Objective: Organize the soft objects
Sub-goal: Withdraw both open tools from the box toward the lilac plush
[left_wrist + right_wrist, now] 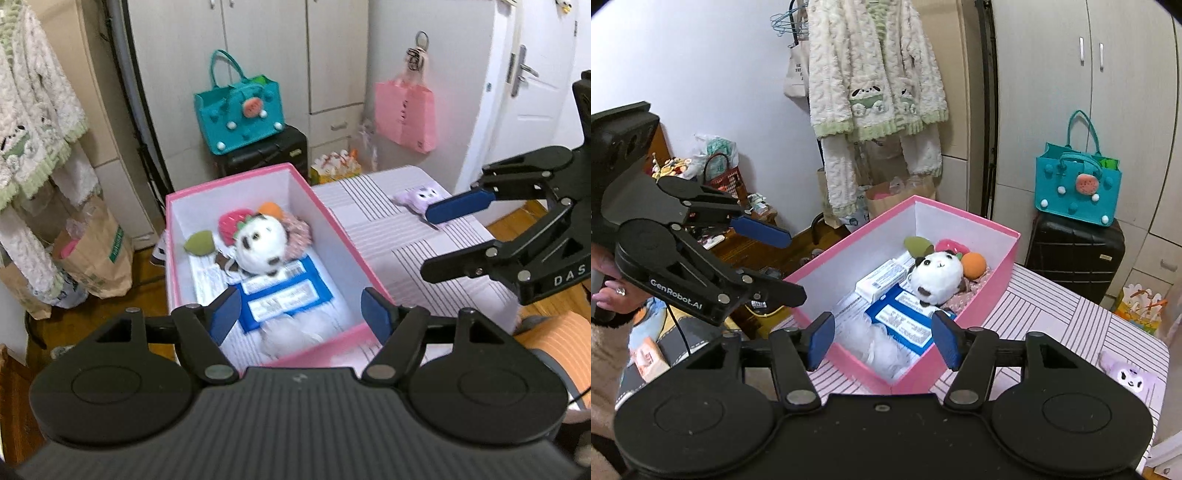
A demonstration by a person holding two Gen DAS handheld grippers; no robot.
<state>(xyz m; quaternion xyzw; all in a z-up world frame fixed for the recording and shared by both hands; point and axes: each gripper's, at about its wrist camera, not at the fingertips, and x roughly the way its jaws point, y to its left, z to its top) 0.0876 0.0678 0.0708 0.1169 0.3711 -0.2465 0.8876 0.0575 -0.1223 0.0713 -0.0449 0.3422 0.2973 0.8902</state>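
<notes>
Left wrist view: left gripper [300, 318] hangs over the near end of the pink box [334, 218], blue pads spread wide, nothing between them. Right gripper [441, 240] comes in from the right side above the table [424, 240], fingers likewise parted and empty.

Inside the box, white walls, pink rim. A round white plush [260, 245] with dark patches and small dark eyes lies toward the far half, face up. Packed around its head: a red strawberry-shaped plush [231, 223], an orange ball [271, 209], a green leaf-shaped piece [198, 243], and a pinkish knitted item [297, 229]. Blue-and-white cartons [280, 295] lie flat beneath it, a soft white mass [291, 338] at the near end, blurred.

Out on the striped tablecloth, well apart from the box, a small purple plush [417, 197] with a pale face lies near the far right edge, just beyond the right gripper's upper pad.

Right wrist view: same box from the other side; purple plush [1132, 373] sits at the table's right edge.

Background: teal tote [240, 107] on a black suitcase [273, 149].
</notes>
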